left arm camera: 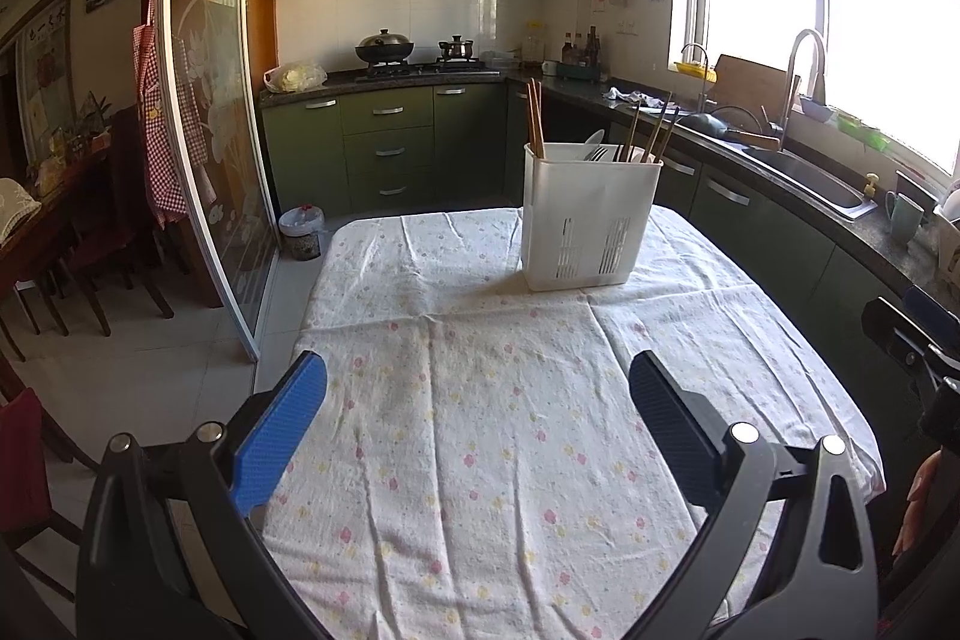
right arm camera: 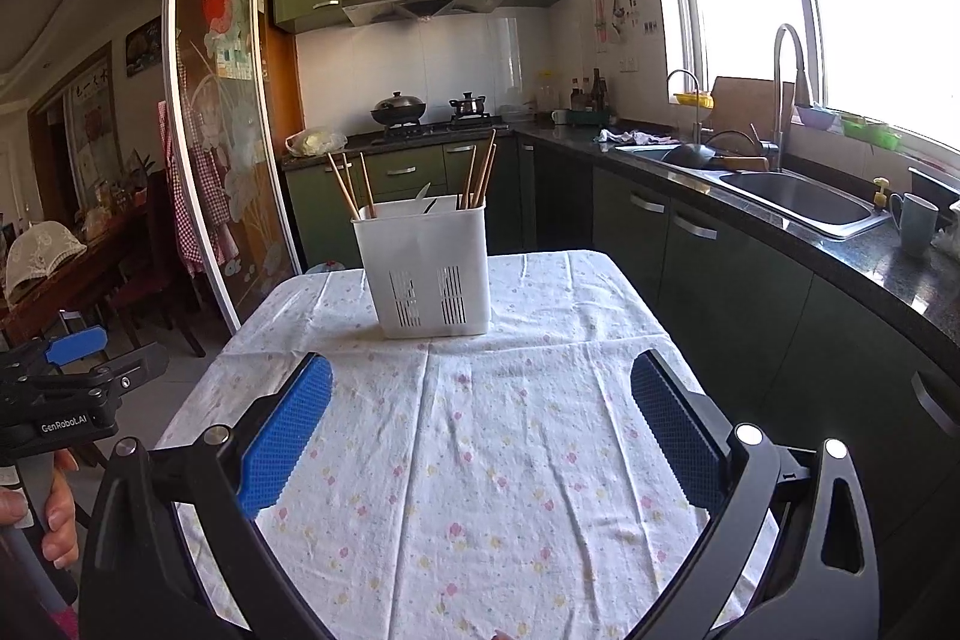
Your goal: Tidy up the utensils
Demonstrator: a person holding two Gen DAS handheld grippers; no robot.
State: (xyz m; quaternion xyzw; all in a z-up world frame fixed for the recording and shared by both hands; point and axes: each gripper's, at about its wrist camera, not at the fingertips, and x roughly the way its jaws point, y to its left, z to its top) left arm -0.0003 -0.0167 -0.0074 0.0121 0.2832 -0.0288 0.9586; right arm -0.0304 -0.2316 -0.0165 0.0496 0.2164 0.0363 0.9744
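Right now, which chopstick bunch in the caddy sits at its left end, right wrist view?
The splayed bunch in the white caddy, leaning left; the other bunch stands at the right end.

White slotted utensil caddy (right arm camera: pixel 429 268) upright on tablecloth, wooden chopsticks (right arm camera: pixel 478 178) + cutlery inside

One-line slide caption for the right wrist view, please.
Open right gripper over floral tablecloth, facing a white utensil caddy holding chopsticks.
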